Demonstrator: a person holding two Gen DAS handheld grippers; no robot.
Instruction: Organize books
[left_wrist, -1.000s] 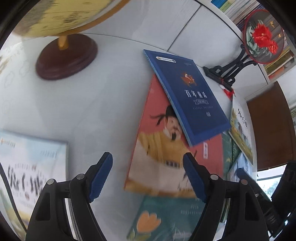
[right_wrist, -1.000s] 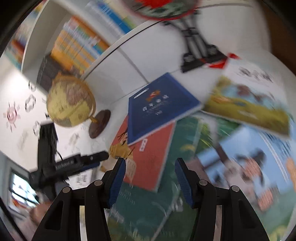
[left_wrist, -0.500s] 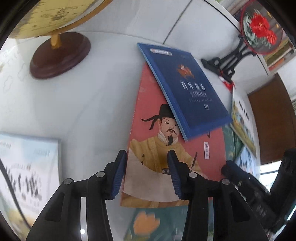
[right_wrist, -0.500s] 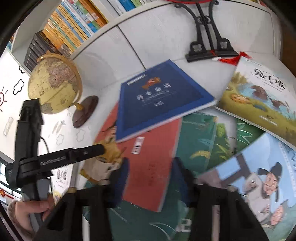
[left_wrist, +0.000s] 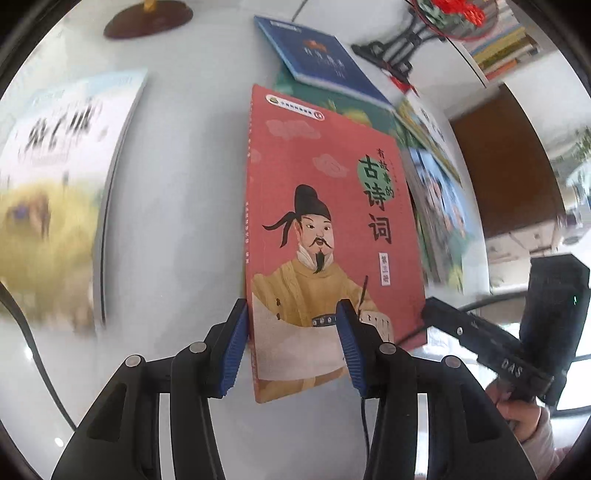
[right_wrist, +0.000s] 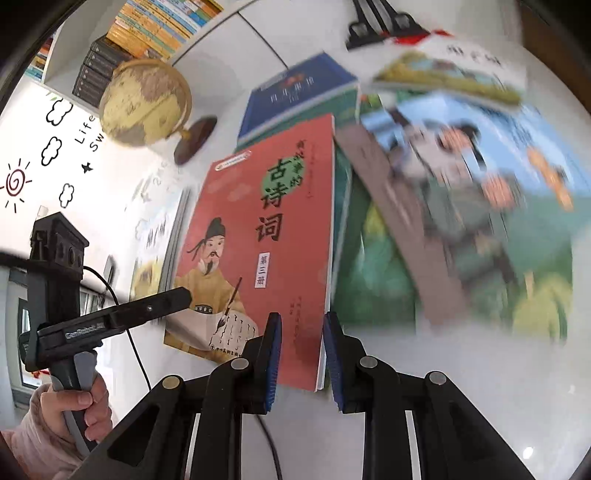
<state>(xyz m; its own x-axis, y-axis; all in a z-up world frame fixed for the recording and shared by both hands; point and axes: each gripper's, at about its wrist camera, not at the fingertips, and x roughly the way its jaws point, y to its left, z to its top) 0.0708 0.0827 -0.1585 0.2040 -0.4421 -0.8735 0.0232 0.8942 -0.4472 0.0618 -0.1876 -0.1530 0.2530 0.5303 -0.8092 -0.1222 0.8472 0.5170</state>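
A red book (left_wrist: 325, 206) with a robed man on its cover lies lengthwise before me, clear of the blue book (left_wrist: 325, 62) behind it. My left gripper (left_wrist: 293, 347) holds its near left corner: one pad against the spine, the other on the cover, jaws opening slightly. In the right wrist view the same red book (right_wrist: 258, 236) has its near right corner between the closing jaws of my right gripper (right_wrist: 301, 350). The outer pad stands a sliver off the page edge. The left gripper (right_wrist: 177, 297) shows at the book's left edge.
Picture books (right_wrist: 480, 203) overlap in a pile right of the red book. Another large book (left_wrist: 59, 177) lies left of it on the white table (left_wrist: 177, 221). A globe (right_wrist: 144, 103) and a black fan stand (left_wrist: 399, 48) stand at the back. A hand (right_wrist: 74, 406) grips each handle.
The red book has come out from under the blue book and toward me with both grippers. Both jaws have narrowed around its near corners. The left book has slid into view.
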